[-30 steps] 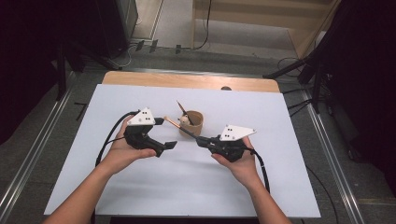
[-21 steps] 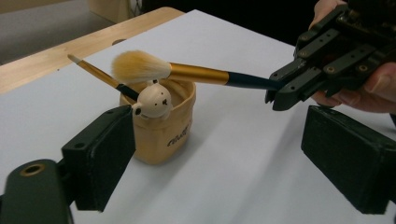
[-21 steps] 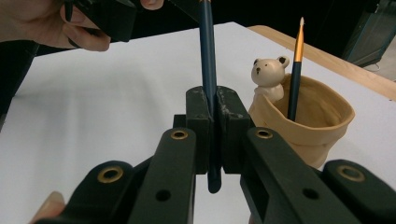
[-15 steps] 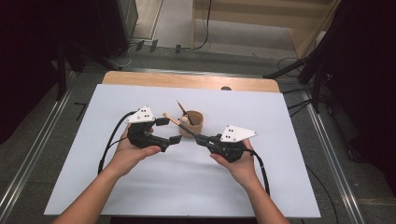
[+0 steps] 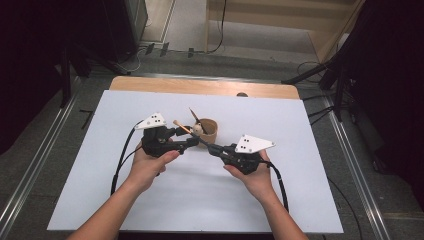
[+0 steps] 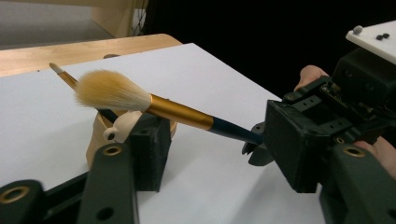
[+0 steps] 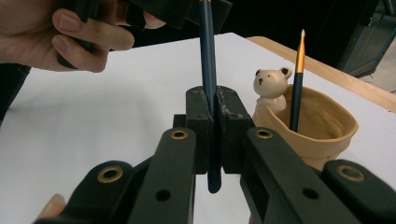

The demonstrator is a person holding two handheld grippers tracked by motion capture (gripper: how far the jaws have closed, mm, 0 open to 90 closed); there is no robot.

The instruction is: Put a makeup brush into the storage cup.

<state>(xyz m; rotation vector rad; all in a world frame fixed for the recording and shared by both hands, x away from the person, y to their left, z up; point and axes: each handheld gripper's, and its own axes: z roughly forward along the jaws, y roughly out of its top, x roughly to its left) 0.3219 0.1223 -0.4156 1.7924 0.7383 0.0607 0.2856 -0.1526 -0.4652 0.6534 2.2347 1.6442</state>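
Brush [image 6: 187,113] level, bristles toward left hand-held gripper [image 5: 186,141]'s closing jaws, handle pinched in right hand-held gripper [image 5: 212,148].

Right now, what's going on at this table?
A person works with two hand-held grippers over a white table. The right gripper is clamped on the dark handle of a big brush. The left gripper, jaws just closing, sits around its tuft end. Behind stands a bear pot with a thin brush.
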